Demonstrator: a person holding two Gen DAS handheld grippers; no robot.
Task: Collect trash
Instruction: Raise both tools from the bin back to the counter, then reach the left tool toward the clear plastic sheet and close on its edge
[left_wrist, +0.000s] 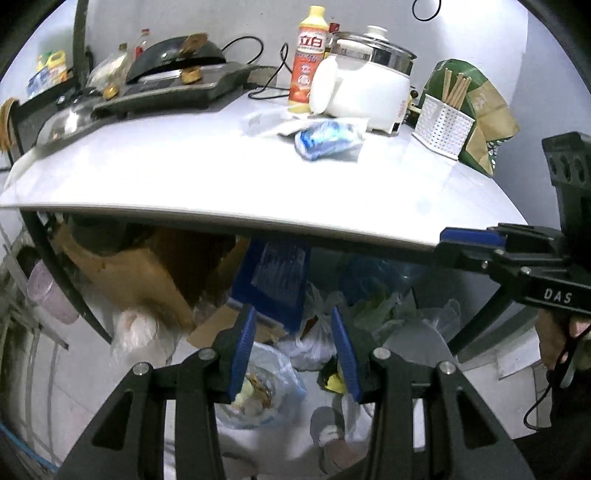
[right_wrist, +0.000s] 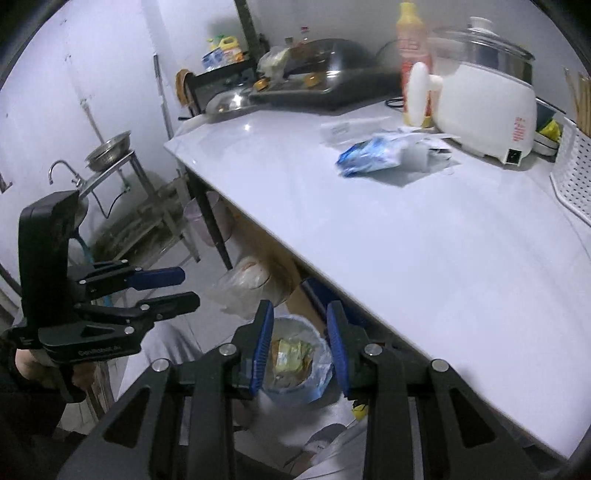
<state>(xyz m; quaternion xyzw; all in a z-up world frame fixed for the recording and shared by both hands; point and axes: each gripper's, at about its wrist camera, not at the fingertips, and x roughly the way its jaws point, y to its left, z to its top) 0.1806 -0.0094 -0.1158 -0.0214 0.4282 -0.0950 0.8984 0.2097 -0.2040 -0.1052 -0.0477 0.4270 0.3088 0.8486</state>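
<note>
Trash on counter: blue-and-white wrapper (right_wrist: 373, 157) lies crumpled on the white counter (right_wrist: 406, 258), far side, just in front of the white electric pot (right_wrist: 487, 110); a flat clear packet (right_wrist: 351, 127) sits just left of and behind it.
Bin: lined trash bin (right_wrist: 295, 363) stands on the floor below the near counter edge, already holding scraps.
My left gripper (left_wrist: 297, 350): jaws parted, nothing between the pads; I hover in front of the counter's near edge.
My right gripper (right_wrist: 299, 349): jaws parted a little less, also empty, directly above the bin.
Step in hand: I judge it is reaching up and across for the wrapper.
How to do it well: clear the counter edge first, come down on the wrapper's raised crumpled middle, pinch a fold rather than the flat film.
Risk: pot and detergent bottle (left_wrist: 308, 59) stand close behind; approach from the near side so I do not nudge them.
</note>
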